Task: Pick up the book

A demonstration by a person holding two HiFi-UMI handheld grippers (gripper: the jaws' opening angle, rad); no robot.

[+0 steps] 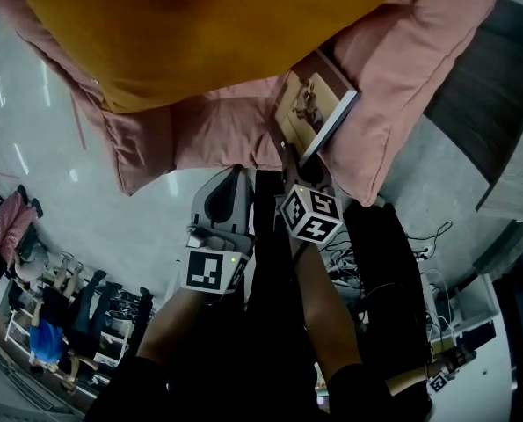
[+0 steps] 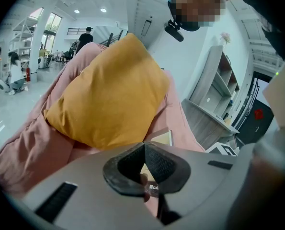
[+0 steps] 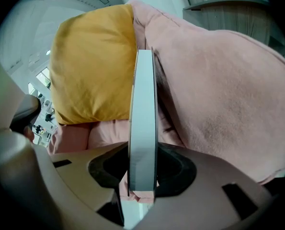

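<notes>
The book (image 1: pixel 312 111) has a tan cover with an animal picture and leans tilted against the pink bedding (image 1: pixel 402 51). My right gripper (image 1: pixel 301 163) is shut on its lower edge. In the right gripper view the book's grey page edge (image 3: pixel 143 123) stands upright between the two dark pads of the right gripper (image 3: pixel 143 150). My left gripper (image 1: pixel 236 178) hangs just left of it with its jaws shut and nothing in them. In the left gripper view the tips of the left gripper (image 2: pixel 144 145) meet, and a corner of the book (image 2: pixel 164 137) shows beyond them.
A big yellow pillow (image 1: pixel 217 25) lies on the pink bedding above and left of the book. Cables and a power strip (image 1: pixel 419 255) lie on the pale floor at right. A shoe rack (image 1: pixel 59 315) stands lower left. A wooden shelf unit (image 2: pixel 214 99) is beside the bed.
</notes>
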